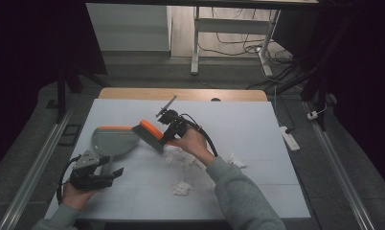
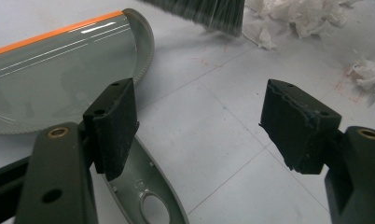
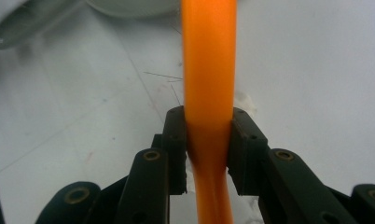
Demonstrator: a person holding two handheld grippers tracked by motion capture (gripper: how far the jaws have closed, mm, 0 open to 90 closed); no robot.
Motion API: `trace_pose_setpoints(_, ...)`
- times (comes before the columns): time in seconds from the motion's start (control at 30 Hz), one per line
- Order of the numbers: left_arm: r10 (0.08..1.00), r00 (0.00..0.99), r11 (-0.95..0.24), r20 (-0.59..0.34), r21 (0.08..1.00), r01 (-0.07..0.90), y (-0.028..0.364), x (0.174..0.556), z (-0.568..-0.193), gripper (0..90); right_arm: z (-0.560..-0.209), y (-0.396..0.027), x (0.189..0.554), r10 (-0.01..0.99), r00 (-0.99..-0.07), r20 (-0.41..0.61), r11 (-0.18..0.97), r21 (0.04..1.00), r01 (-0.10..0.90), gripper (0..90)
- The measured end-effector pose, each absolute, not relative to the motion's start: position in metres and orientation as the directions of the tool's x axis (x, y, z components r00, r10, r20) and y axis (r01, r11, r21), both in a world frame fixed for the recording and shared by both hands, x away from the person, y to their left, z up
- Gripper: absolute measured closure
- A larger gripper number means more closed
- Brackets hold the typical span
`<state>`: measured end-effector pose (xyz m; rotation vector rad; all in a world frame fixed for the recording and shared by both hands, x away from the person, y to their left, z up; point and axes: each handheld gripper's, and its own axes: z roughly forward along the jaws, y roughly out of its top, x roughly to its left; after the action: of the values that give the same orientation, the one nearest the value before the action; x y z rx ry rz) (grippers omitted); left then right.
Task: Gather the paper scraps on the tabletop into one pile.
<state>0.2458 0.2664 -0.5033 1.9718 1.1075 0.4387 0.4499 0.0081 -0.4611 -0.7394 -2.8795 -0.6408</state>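
My right gripper [image 3: 209, 140] has both black jaws clamped tight on the orange plastic handle of the hand brush [image 3: 209, 70], the handle running straight up between the pads. Following it out in the high view, the brush [image 1: 150, 134] is tilted, its dark bristles [image 1: 146, 139] pointing down toward the table right at the open edge of the grey plastic dustpan with the orange lip [image 1: 111, 140]. I'll use that dustpan as my landmark.

My left gripper [image 2: 199, 126] has its jaws standing wide apart with nothing between them, just bare tabletop. It's parked at the dustpan's near side, right over the dustpan's grey handle [image 2: 148, 196], not gripping it. In the high view the left gripper [image 1: 115, 171] sits just below the pan.

The crumpled white tissue scraps [image 1: 181, 157] lie to the right of the dustpan, just past the brush bristles, with another wad [image 1: 182, 188] further toward my side and a small bit [image 1: 237, 162] well off to the right. Everything's on the pale grey table mat [image 1: 257, 143].
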Motion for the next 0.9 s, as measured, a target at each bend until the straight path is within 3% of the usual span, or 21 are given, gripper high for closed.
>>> trace_pose_setpoints(0.37, 0.827, 0.559, -0.309, -0.062, 0.781, 0.543, 0.262, 0.246, -0.503, 28.4, -0.458, -0.064, 0.466, 0.593, -0.783, 0.19, 0.722, 0.305, 0.621, 70.4)
trace_pose_setpoints(0.53, 0.826, 0.56, -0.305, -0.068, 0.782, 0.544, 0.262, 0.246, -0.503, 28.4, -0.439, -0.086, 0.461, 0.591, -0.783, 0.194, 0.688, 0.384, 0.615, 70.4)
trace_pose_setpoints(0.7, 0.826, 0.56, -0.309, -0.066, 0.779, 0.546, 0.261, 0.247, -0.503, 28.3, -0.419, -0.076, 0.448, 0.547, -0.811, 0.209, 0.68, 0.455, 0.575, 70.4)
trace_pose_setpoints(0.9, 0.825, 0.562, -0.31, -0.064, 0.78, 0.544, 0.262, 0.246, -0.503, 28.3, -0.422, -0.054, 0.444, 0.517, -0.83, 0.208, 0.697, 0.461, 0.55, 70.4)
